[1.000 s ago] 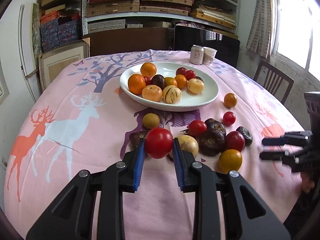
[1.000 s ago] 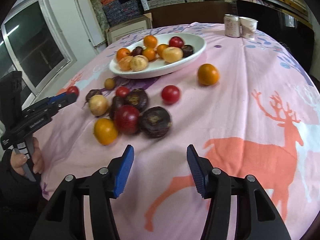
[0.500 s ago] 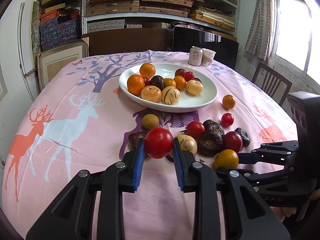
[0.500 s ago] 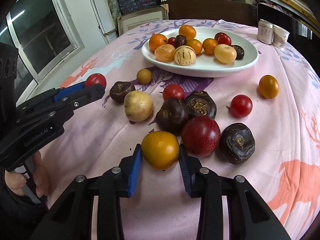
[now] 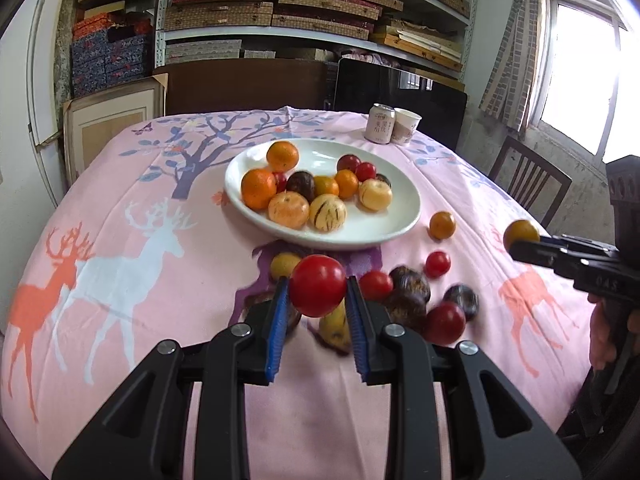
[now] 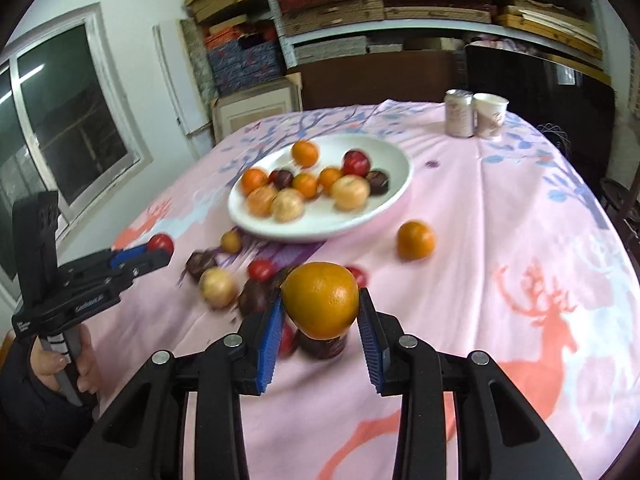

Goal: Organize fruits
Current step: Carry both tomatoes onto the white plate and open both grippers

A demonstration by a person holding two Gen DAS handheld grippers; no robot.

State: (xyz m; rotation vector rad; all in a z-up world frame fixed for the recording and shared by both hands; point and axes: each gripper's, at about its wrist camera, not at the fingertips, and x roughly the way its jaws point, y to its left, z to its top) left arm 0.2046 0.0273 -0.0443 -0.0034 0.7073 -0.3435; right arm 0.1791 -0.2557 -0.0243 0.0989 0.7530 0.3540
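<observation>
My left gripper is shut on a red tomato, held above the loose fruit near the table's front. My right gripper is shut on a yellow-orange fruit, lifted off the cloth. In the left wrist view that right gripper shows at the right edge with the orange fruit at its tip. A white oval plate in the table's middle holds several oranges, tomatoes, dark passion fruits and pale melons. Loose fruit lies in front of it: dark passion fruits, small tomatoes, an orange.
A can and a paper cup stand at the table's far right. A wooden chair stands beside the right edge. Shelves with boxes fill the back wall. The pink deer cloth is bare on the left.
The right gripper went from open to shut on the yellow-orange fruit and lifted it off the table. The left gripper kept the tomato and barely moved.
</observation>
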